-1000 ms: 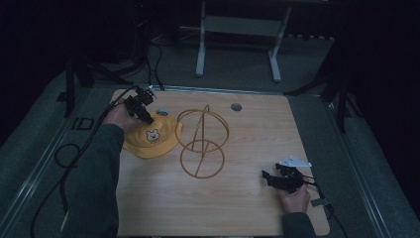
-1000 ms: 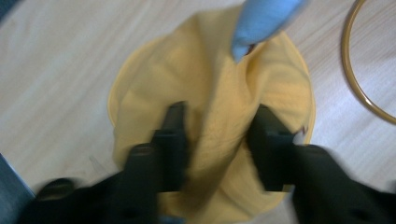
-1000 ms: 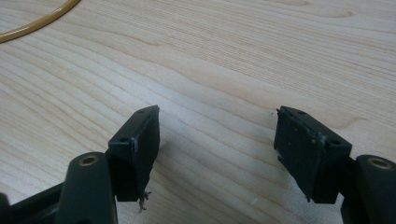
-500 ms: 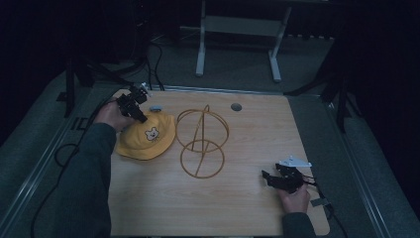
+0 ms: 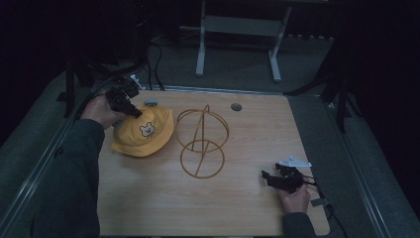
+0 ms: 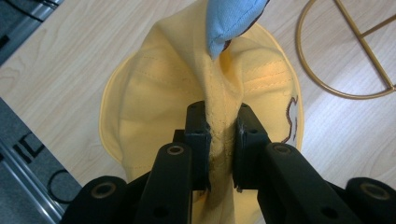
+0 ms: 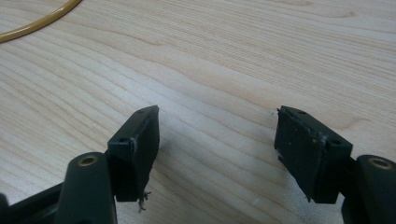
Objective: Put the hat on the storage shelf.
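Note:
A yellow bucket hat point(image 5: 141, 133) with a small bear face lies at the table's left, beside a gold wire stand point(image 5: 202, 141) of rings on a round base. My left gripper point(image 5: 132, 110) is shut on a fold of the yellow hat point(image 6: 219, 93), pinching the cloth between both jaws; a blue patch of the hat point(image 6: 231, 21) hangs above the fold. My right gripper point(image 5: 267, 177) rests low at the table's front right, open, with bare wood between its jaws point(image 7: 217, 135).
The wooden table point(image 5: 247, 124) has a small grey round hole cover point(image 5: 236, 106) near its far edge. A curve of the gold wire stand point(image 7: 37, 21) lies at the top left of the right gripper view. Dark floor and metal stand legs lie beyond the table.
My left gripper has pulled back and to the left with the hat's fold in it, dragging the hat a little. The right gripper has stayed still.

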Available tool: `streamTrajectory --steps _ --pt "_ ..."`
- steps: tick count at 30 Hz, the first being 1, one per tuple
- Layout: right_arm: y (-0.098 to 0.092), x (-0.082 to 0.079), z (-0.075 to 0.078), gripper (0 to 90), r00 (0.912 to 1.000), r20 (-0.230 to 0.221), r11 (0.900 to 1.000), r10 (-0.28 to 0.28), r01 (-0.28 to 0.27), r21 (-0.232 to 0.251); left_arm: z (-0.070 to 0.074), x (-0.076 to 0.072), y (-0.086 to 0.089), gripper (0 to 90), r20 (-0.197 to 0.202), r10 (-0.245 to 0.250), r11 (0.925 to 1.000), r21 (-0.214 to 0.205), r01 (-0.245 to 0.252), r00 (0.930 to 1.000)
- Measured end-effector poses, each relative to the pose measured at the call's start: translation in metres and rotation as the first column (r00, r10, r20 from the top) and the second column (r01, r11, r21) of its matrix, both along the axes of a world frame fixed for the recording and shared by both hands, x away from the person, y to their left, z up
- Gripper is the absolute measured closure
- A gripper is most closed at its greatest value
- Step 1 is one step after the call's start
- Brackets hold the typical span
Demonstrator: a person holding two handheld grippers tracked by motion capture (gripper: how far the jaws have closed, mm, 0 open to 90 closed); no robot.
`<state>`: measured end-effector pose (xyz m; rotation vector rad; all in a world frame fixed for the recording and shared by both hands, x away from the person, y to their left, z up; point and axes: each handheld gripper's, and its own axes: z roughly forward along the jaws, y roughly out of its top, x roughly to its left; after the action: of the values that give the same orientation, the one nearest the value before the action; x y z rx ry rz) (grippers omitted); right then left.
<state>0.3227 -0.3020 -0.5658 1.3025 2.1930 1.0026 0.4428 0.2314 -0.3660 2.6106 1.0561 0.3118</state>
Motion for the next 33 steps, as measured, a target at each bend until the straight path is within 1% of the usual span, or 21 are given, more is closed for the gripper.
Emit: streamTrajectory --steps 1,5,10,11,12,15,17,18,21,22,23,24,25,27,30,33 --pt "0.000 0.000 0.000 30.6 1.0000 0.000 1.0000 0.000 0.000 0.000 0.003 -0.003 -0.001 78.9 0.007 -0.010 1.0000 -0.001 0.010 0.9999" --pt "0.000 0.000 0.000 30.6 1.0000 0.001 1.0000 0.001 -0.001 -0.001 0.012 -0.010 0.000 78.9 0.022 -0.031 0.9990 -0.032 0.032 0.9993" --pt "0.000 0.000 0.000 30.7 1.0000 0.001 1.0000 0.000 0.000 -0.001 0.021 -0.019 0.003 79.0 0.039 -0.046 0.9977 -0.048 0.048 0.9982" --pt "0.000 0.000 0.000 30.7 1.0000 0.001 1.0000 0.000 0.000 -0.001 0.021 -0.019 0.003 79.0 0.039 -0.046 0.9977 -0.048 0.048 0.9982" --pt "0.000 0.000 0.000 30.7 1.0000 0.001 1.0000 0.000 0.000 0.000 0.024 -0.023 0.004 79.0 0.043 -0.052 0.9971 -0.054 0.054 0.9977" --pt "0.000 0.000 0.000 30.6 1.0000 0.001 1.0000 0.001 -0.001 -0.001 0.030 -0.028 0.005 79.0 0.053 -0.060 0.9960 -0.063 0.063 0.9968" --pt "0.000 0.000 0.000 30.7 1.0000 0.001 1.0000 0.001 -0.001 -0.001 0.034 -0.029 0.005 78.9 0.057 -0.065 0.9949 -0.072 0.069 0.9962" --pt "0.000 0.000 0.000 30.7 1.0000 0.001 1.0000 0.001 -0.001 -0.001 0.034 -0.029 0.005 78.9 0.057 -0.065 0.9949 -0.072 0.069 0.9962" --pt "0.000 0.000 0.000 30.7 1.0000 0.001 1.0000 0.001 -0.001 -0.001 0.046 -0.033 0.005 79.0 0.067 -0.085 0.9910 -0.097 0.092 0.9941" --pt "0.000 0.000 0.000 30.7 1.0000 0.002 1.0000 0.001 -0.001 -0.001 0.046 -0.033 0.005 78.9 0.067 -0.085 0.9910 -0.097 0.092 0.9941" --pt "0.000 0.000 0.000 30.7 1.0000 0.001 1.0000 0.001 -0.001 -0.001 0.052 -0.035 0.004 78.9 0.075 -0.099 0.9891 -0.102 0.106 0.9923" --pt "0.000 0.000 0.000 30.7 1.0000 0.001 1.0000 0.001 -0.001 -0.001 0.052 -0.035 0.004 78.9 0.075 -0.099 0.9891 -0.102 0.106 0.9923" --pt "0.000 0.000 0.000 30.7 1.0000 0.001 1.0000 0.001 -0.001 -0.001 0.058 -0.037 0.002 78.9 0.085 -0.106 0.9873 -0.110 0.115 0.9907" --pt "0.000 0.000 0.000 30.7 1.0000 0.002 1.0000 0.002 -0.002 -0.003 0.064 -0.038 0.001 78.9 0.089 -0.118 0.9849 -0.117 0.128 0.9890" --pt "0.000 0.000 0.000 30.7 1.0000 0.002 1.0000 0.002 -0.002 -0.002 0.072 -0.039 0.001 78.9 0.096 -0.123 0.9808 -0.140 0.136 0.9878" --pt "0.000 0.000 0.000 30.7 1.0000 0.002 1.0000 0.003 -0.003 -0.002 0.079 -0.039 0.000 78.9 0.097 -0.131 0.9804 -0.134 0.144 0.9865"
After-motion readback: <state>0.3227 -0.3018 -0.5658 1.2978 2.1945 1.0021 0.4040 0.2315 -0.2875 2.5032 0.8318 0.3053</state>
